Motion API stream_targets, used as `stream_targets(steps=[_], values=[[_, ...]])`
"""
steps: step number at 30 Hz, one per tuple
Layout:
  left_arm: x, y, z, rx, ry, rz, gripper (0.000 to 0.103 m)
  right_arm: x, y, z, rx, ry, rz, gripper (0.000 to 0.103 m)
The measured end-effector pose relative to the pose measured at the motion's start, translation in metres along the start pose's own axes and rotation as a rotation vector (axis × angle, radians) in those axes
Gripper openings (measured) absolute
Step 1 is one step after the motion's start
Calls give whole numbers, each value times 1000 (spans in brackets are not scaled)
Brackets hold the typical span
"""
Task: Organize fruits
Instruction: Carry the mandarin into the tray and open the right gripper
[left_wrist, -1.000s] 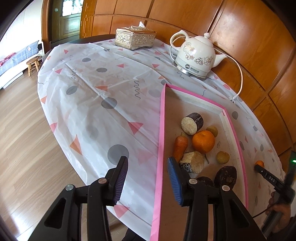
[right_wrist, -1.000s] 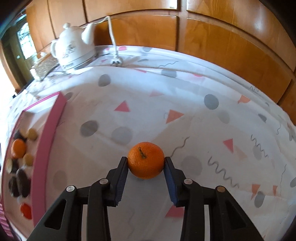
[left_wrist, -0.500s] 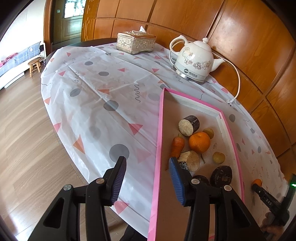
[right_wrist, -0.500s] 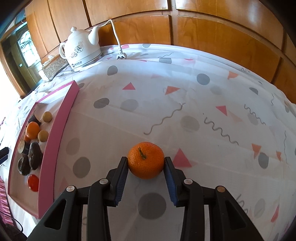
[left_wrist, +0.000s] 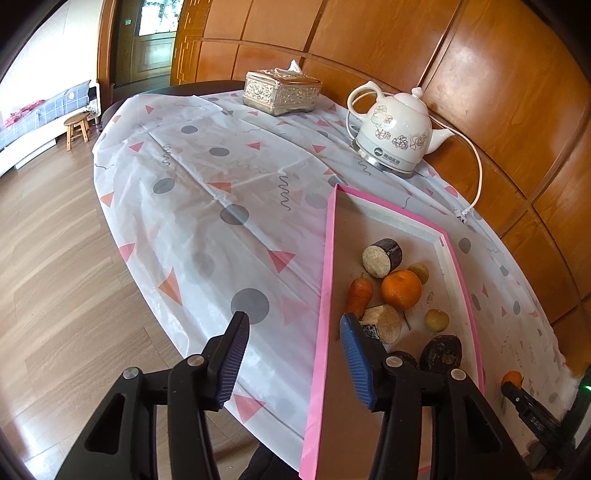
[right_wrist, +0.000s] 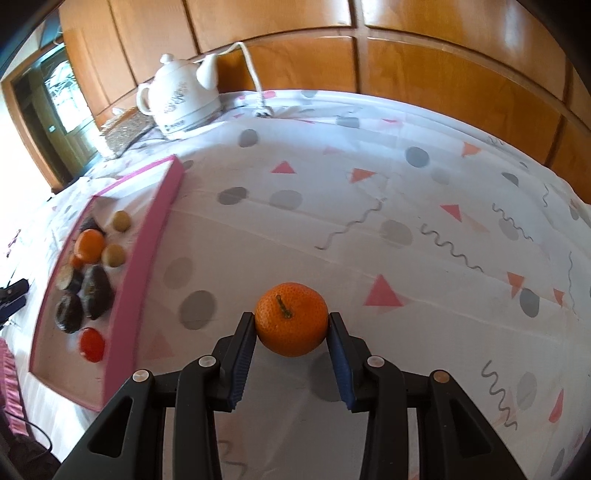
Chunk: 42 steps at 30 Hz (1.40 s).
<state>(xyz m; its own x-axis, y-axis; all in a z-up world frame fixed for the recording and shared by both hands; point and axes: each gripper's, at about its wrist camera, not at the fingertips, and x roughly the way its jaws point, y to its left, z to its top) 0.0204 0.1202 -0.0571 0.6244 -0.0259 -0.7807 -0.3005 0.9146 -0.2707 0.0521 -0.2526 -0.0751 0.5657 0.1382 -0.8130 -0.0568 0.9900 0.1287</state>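
Observation:
My right gripper (right_wrist: 291, 321) is shut on an orange tangerine (right_wrist: 291, 319) and holds it above the patterned tablecloth, to the right of the pink-rimmed tray (right_wrist: 144, 266). The tray (left_wrist: 325, 295) holds another tangerine (left_wrist: 401, 290), a carrot (left_wrist: 358, 293), cut dark-skinned root pieces (left_wrist: 380, 253), small yellow fruits (left_wrist: 436, 319) and dark lumps (left_wrist: 441, 352). A red fruit (right_wrist: 91, 344) lies at the tray's near end. My left gripper (left_wrist: 293, 326) is open and empty, astride the tray's left rim at the table's near edge. The right gripper's tip with the tangerine shows at lower right (left_wrist: 511, 378).
A white electric kettle (left_wrist: 393, 134) with its cord stands behind the tray. A silver tissue box (left_wrist: 280, 92) sits at the far end of the table. Wood panelling runs along the back. The wooden floor lies left of the table edge.
The right gripper has carried the tangerine higher and swung left, so the tray fills more of its view. The left gripper has drawn back and up slightly, still open.

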Motion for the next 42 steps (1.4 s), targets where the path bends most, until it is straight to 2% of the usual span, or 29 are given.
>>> stream_targets(steps=[3, 9, 13, 17, 19, 21, 29, 39, 42], values=[[0, 1, 0, -2, -1, 0, 52, -9, 15, 2, -37, -17, 47, 39], [0, 4, 2, -12, -5, 2, 52, -26, 70, 5, -177, -24, 214, 39], [0, 9, 4, -24, -9, 7, 52, -28, 120, 0, -319, 6, 313, 39], [2, 11, 3, -32, -4, 8, 52, -21, 163, -9, -437, 52, 361, 39], [3, 12, 3, -33, 0, 7, 52, -13, 181, -14, -489, 87, 363, 39], [4, 12, 2, -34, 2, 6, 52, -2, 193, -17, -524, 117, 327, 39], [9, 12, 0, -36, 18, 3, 52, 15, 200, -22, -570, 161, 286, 40], [6, 7, 0, -14, 9, 2, 52, 13, 197, -23, -537, 139, 270, 45], [4, 5, 0, -4, -1, 3, 52, 10, 193, -23, -521, 122, 270, 49]])
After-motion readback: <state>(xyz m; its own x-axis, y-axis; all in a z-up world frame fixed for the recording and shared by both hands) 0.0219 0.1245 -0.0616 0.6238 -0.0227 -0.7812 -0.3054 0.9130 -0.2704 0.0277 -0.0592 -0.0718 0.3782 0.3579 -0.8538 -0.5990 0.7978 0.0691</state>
